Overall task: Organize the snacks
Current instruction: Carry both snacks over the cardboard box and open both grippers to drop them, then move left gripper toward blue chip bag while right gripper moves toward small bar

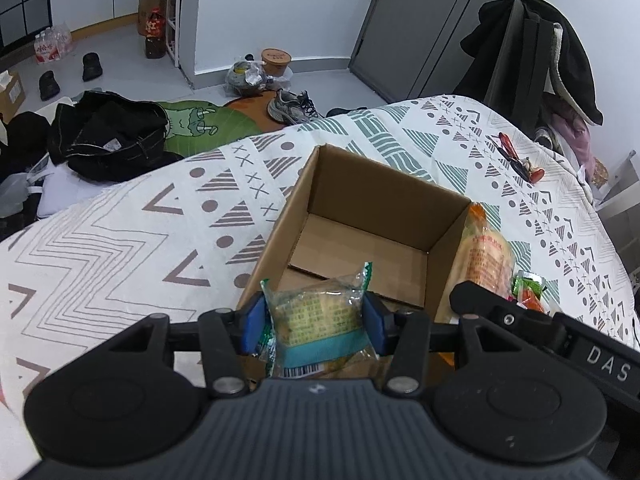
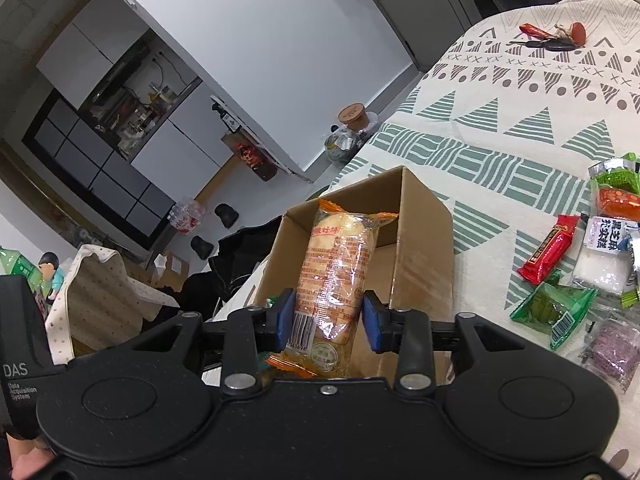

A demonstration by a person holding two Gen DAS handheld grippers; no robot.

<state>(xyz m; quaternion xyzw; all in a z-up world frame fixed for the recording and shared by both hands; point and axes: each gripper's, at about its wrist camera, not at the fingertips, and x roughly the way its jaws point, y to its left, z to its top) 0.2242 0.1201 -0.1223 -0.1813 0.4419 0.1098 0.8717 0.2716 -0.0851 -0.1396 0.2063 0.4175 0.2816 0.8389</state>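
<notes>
Left hand-held gripper (image 1: 316, 322) around green-banded snack (image 1: 318, 320), barcode end cut off.

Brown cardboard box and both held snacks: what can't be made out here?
- Brown cardboard box: near floor hidden in the left wrist view by the green-banded clear snack packet.
- Orange-wrapped biscuit roll: print too small, glare, right wrist view.
- Right gripper: whether its pads press, unclear.
- Loose snacks: cut off by the right edge.
</notes>
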